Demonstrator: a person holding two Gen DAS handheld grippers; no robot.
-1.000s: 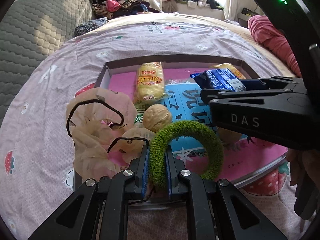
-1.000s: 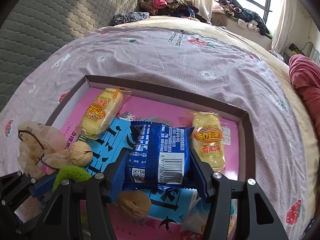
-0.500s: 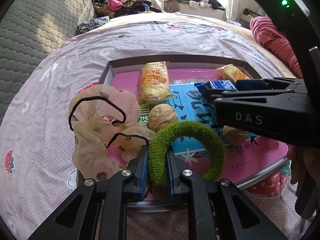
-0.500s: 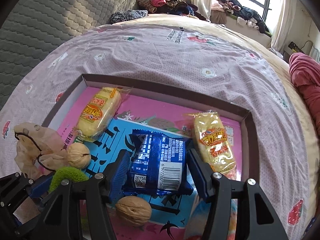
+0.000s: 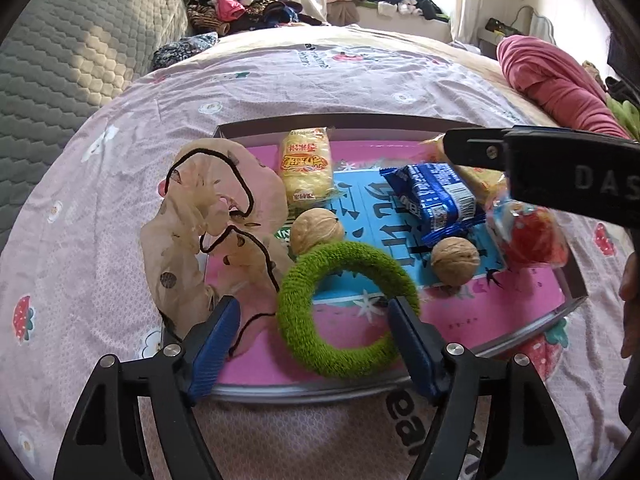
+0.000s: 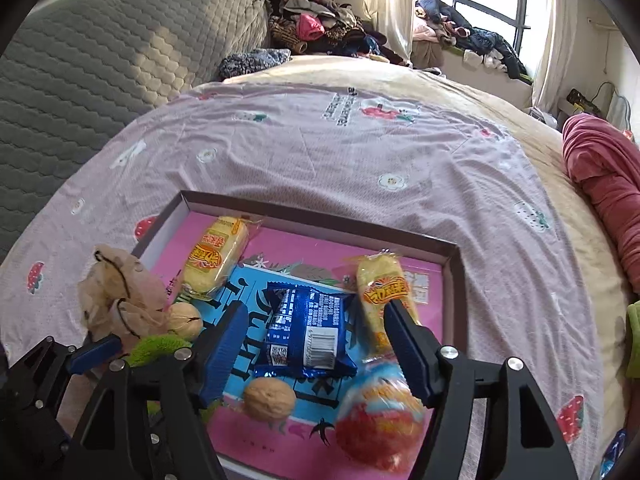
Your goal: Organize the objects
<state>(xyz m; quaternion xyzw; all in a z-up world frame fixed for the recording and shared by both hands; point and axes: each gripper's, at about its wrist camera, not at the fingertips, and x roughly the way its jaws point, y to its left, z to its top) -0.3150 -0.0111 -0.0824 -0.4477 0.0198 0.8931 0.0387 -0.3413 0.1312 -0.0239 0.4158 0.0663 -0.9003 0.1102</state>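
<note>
A: Left hand-held gripper (image 5: 314, 334): jaws spread wide, nothing clamped. The fuzzy green ring-shaped hair tie (image 5: 347, 309) lies flat between the blue pads, on the near pink part of the shallow cardboard tray (image 5: 576, 294); whether the right pad touches its rim, cannot tell.

B: Right hand-held gripper (image 6: 314, 344)?

A: Also wide open, holding nothing. The shiny blue foil snack packet (image 6: 308, 334) lies flat on the tray floor between its fingers, apart from both pads.

B: Near items, right wrist view.

A: One brown walnut (image 6: 269, 399) just in front of the packet's near edge. A round red-and-blue wrapped sweet (image 6: 380, 416) near the right finger, blurred.

B: Left side of the tray?

A: A sheer beige fabric scrunchie with black cord trim (image 5: 208, 232) drapes over the tray's left wall, partly on the bed sheet. A second brown walnut (image 5: 316, 229) sits just behind the green ring, touching or nearly so.

B: Farther back?

A: Two yellow wrapped cakes: one (image 6: 214, 258) toward the far-left corner, one (image 6: 386, 296) toward the far-right, just beside the blue packet.

B: Support?

A: The tray rests on a bed with a lilac strawberry-print sheet (image 6: 340, 152). Grey quilted headboard (image 6: 100, 52) far left, a pile of clothes (image 6: 320, 28) by the window.
</note>
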